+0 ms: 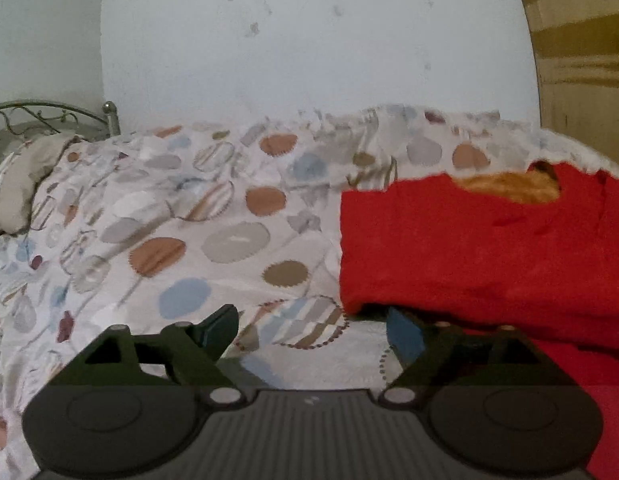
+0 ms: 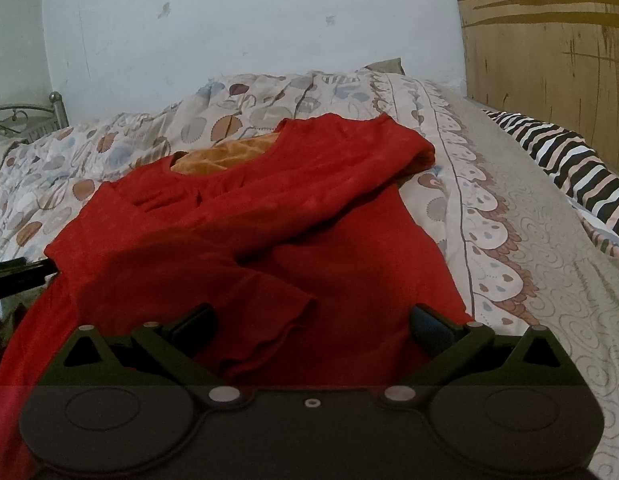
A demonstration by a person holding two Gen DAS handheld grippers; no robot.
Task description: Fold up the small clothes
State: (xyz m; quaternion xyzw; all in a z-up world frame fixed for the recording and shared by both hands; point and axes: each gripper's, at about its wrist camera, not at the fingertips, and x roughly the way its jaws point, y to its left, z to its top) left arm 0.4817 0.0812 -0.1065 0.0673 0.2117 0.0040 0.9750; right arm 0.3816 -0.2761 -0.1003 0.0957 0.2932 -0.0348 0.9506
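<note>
A red top [image 2: 293,216] with an orange lining at its neck [image 2: 225,154] lies spread on the bed, one sleeve folded across its body. It also shows in the left wrist view [image 1: 481,248] at the right. My left gripper [image 1: 313,332] is open, low over the bedspread at the garment's left edge, its right finger [image 1: 405,334] under the red hem. My right gripper [image 2: 313,326] is open and empty, just above the lower part of the garment. The left gripper's tip shows at the left edge of the right wrist view [image 2: 17,270].
The bed carries a patterned bedspread [image 1: 181,236] with round patches. A pillow [image 1: 25,184] and a metal bed frame [image 1: 49,118] are at the far left. A striped cloth [image 2: 569,164] lies at the right by a wooden panel [image 2: 549,52]. A white wall stands behind.
</note>
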